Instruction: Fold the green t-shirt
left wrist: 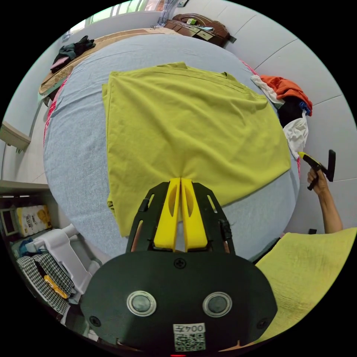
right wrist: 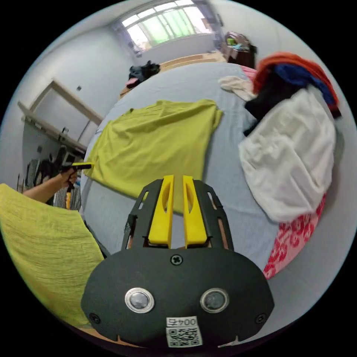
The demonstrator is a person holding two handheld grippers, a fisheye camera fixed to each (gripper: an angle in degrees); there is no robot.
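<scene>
The green t-shirt [left wrist: 186,130] lies spread flat on a bed with a grey-blue sheet [left wrist: 74,148]. My left gripper [left wrist: 180,179] is shut on the shirt's near hem, and the cloth puckers at the jaw tips. In the right gripper view the shirt [right wrist: 156,145] lies ahead and to the left, with the left gripper [right wrist: 80,166] at its edge in a hand. My right gripper [right wrist: 177,177] hovers above the bed near the shirt's corner, jaws a narrow gap apart and holding nothing. In the left gripper view a hand holds the right gripper [left wrist: 314,161] up at the bed's right side.
A pile of white, black, orange and blue clothes [right wrist: 290,148] sits on the bed right of the shirt [left wrist: 292,111]. Dark clothes [left wrist: 72,50] lie on a wooden bench beyond the bed. A shelf with boxes [left wrist: 33,223] stands at left. The person's yellow-green top [left wrist: 308,275] is close by.
</scene>
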